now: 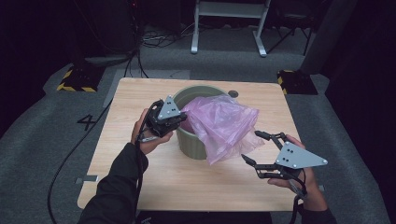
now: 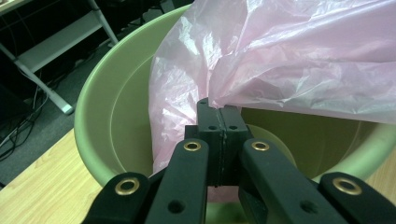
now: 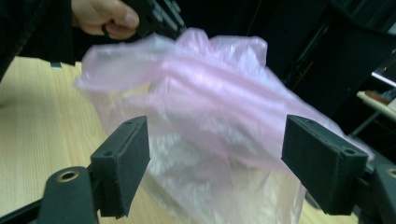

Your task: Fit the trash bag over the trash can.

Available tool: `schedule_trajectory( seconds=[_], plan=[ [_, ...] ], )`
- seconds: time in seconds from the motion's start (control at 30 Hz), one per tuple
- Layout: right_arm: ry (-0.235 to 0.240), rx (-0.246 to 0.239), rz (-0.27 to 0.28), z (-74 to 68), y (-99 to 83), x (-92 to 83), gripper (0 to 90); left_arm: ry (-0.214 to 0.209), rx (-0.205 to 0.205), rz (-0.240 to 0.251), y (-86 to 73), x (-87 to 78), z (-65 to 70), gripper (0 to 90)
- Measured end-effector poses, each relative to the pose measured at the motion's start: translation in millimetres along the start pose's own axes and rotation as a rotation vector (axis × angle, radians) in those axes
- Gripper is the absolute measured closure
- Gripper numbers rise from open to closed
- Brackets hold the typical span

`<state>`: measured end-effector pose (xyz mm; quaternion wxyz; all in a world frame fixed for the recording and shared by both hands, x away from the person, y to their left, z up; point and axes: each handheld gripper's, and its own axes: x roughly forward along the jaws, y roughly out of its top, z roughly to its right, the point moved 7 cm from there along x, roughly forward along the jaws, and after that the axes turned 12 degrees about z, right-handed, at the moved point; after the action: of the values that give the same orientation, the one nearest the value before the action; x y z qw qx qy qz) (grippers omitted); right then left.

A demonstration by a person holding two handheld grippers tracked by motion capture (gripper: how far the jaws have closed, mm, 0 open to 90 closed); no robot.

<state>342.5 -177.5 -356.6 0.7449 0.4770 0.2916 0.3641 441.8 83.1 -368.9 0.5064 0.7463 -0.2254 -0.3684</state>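
A sage-green round bin (image 1: 191, 142) stands at the middle of the wooden table (image 1: 140, 177). A thin pink plastic bag (image 1: 224, 123) sits in it and spills over its right rim. My left gripper (image 1: 180, 116) is at the bin's left rim, shut on an edge of the bag. In the left gripper view the jaws (image 2: 222, 109) meet on the pink film (image 2: 289, 60) over the bin's mouth (image 2: 107, 116). My right gripper (image 1: 252, 147) stands open just right of the hanging bag. In the right gripper view its pads (image 3: 123, 163) flank the bag (image 3: 210, 107) without touching it.
A small dark round spot (image 1: 233, 94) marks the table behind the bin. Yellow-and-black striped blocks (image 1: 77, 79) lie on the grey floor beyond both back corners. A white metal frame (image 1: 229, 18) stands farther back. The left hand (image 3: 100, 14) is above the bag in the right gripper view.
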Motion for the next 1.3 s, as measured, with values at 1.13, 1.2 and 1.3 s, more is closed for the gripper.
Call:
schedule_trajectory(
  seconds=[1.13,1.2,1.3],
  plan=[
    [0.016,0.006,-0.057,2.3,-30.3,43.2,89.7,0.022,-0.010,0.159,17.0,-24.7,46.6,16.9],
    [0.014,0.010,-0.058,2.3,-30.2,43.6,89.8,-0.028,-0.001,0.170,21.1,-23.7,62.9,15.5],
    [0.012,0.007,-0.060,2.6,-29.5,44.5,90.0,-0.080,0.026,0.196,29.1,-21.4,86.7,15.4]
  ],
)
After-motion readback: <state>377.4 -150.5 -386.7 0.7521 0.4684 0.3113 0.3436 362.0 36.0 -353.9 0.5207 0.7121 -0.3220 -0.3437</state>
